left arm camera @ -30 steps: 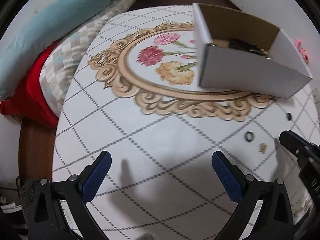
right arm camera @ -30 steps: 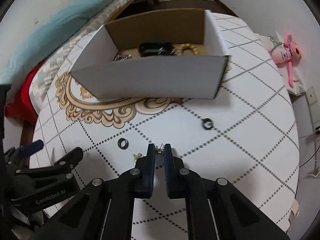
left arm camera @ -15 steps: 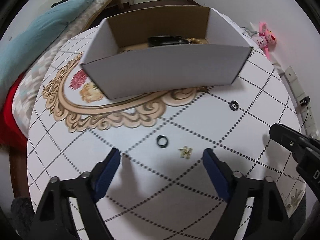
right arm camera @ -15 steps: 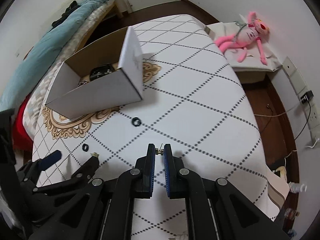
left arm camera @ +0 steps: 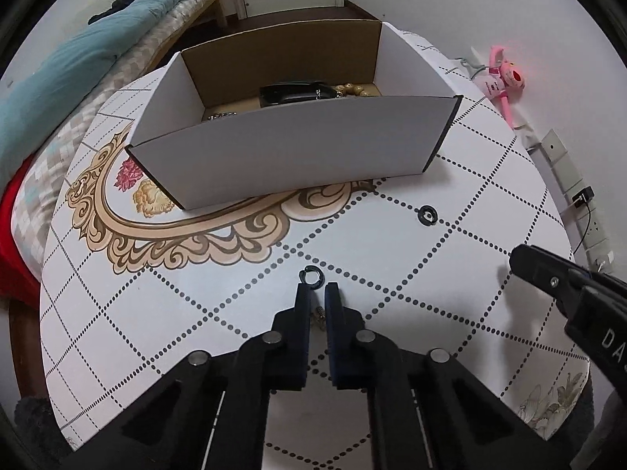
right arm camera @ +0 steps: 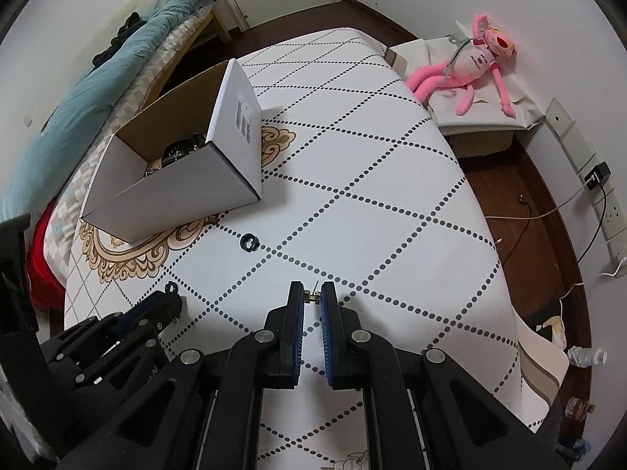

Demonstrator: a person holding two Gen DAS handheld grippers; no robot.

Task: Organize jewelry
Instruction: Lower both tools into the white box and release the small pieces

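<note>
An open white cardboard box stands on the patterned table and holds a black piece, gold beads and a silvery chain. My left gripper is shut on a small gold earring, low over the table, just behind a black ring. A second black ring lies to the right; it also shows in the right wrist view. My right gripper is shut on another small gold earring, held above the table to the right of the box.
The round table has a white cloth with dotted diamonds and a gold floral frame. A bed with a teal duvet is at the left. A pink plush toy lies on a low stand; cables and wall sockets are at the right.
My left gripper swung toward the box, came down over the gold earring by the black ring and closed on it. My right gripper lifted and turned right, still shut on its earring.
</note>
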